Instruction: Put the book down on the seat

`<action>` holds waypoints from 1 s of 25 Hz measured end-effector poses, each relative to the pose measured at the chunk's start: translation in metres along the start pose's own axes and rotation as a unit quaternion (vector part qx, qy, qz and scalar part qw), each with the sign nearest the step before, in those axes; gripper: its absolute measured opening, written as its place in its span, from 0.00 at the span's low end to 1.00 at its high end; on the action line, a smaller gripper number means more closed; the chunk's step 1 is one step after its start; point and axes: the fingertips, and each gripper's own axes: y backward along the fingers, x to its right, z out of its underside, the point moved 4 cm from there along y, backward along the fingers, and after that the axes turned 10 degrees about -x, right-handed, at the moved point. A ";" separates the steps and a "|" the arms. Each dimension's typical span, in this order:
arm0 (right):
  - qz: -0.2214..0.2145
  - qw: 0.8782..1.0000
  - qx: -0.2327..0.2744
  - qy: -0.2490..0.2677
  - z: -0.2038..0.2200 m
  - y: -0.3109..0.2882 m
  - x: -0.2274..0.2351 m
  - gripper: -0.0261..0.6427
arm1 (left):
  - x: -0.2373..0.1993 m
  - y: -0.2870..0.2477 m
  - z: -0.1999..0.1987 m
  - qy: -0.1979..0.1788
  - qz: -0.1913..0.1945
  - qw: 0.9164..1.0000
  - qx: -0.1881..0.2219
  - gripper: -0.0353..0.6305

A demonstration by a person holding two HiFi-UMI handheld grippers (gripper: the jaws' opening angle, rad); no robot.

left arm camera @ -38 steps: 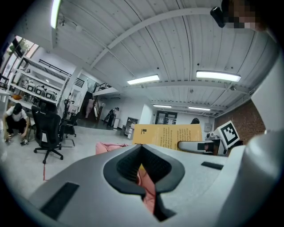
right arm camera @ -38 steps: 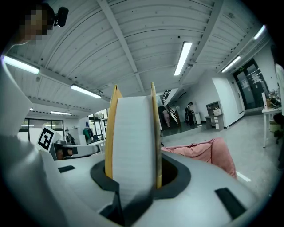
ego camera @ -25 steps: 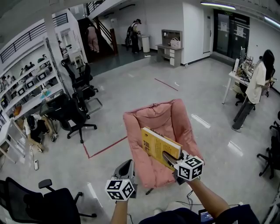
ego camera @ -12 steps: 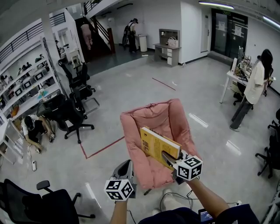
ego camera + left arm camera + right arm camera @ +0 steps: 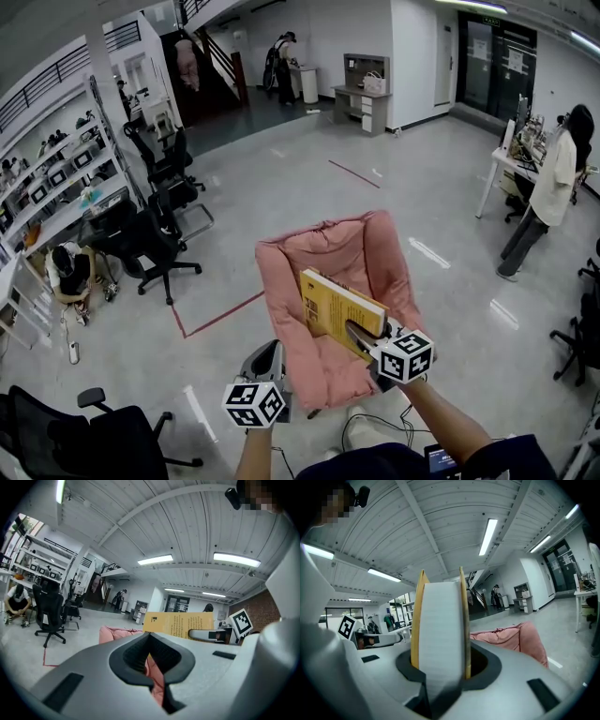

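A yellow book (image 5: 336, 311) is held spine-down above the pink cushioned seat (image 5: 328, 253), with my right gripper (image 5: 362, 338) shut on its near lower edge. In the right gripper view the book (image 5: 440, 630) stands upright between the jaws, white page block facing me, and the pink seat (image 5: 511, 637) lies beyond. My left gripper (image 5: 267, 362) hangs lower and to the left, by the seat's front left corner, shut and empty. The left gripper view shows the book's cover (image 5: 180, 623) and the pink seat (image 5: 115, 633) past my left gripper (image 5: 157, 670).
Black office chairs (image 5: 155, 248) stand to the left, another (image 5: 84, 441) at the near left. A red tape line (image 5: 220, 319) runs on the floor beside the seat. Cables (image 5: 375, 422) lie near my feet. A person (image 5: 544, 206) stands by a desk at the right; shelves line the left wall.
The book and both grippers keep their places over the seat. Only the head view has shifted slightly.
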 end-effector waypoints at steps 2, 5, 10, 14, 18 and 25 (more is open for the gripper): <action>-0.001 1.000 -0.003 0.000 -0.002 -0.006 0.007 0.27 | -0.002 -0.008 -0.001 0.002 -0.002 1.000 -0.001 0.06; -0.003 1.000 -0.010 -0.002 -0.003 -0.015 0.019 0.27 | -0.006 -0.020 -0.001 0.007 -0.005 1.000 -0.004 0.06; -0.008 1.000 -0.020 -0.005 -0.001 -0.030 0.036 0.27 | -0.011 -0.037 0.002 0.012 -0.013 1.000 -0.010 0.06; -0.012 1.000 -0.026 -0.011 -0.004 -0.045 0.051 0.27 | -0.016 -0.052 0.003 0.018 -0.020 0.999 -0.018 0.06; -0.016 0.999 -0.038 -0.017 0.000 -0.060 0.063 0.27 | -0.023 -0.065 0.008 0.026 -0.028 0.999 -0.029 0.06; -0.021 0.998 -0.061 -0.029 0.010 -0.084 0.084 0.27 | -0.036 -0.093 0.019 0.036 -0.041 0.997 -0.051 0.06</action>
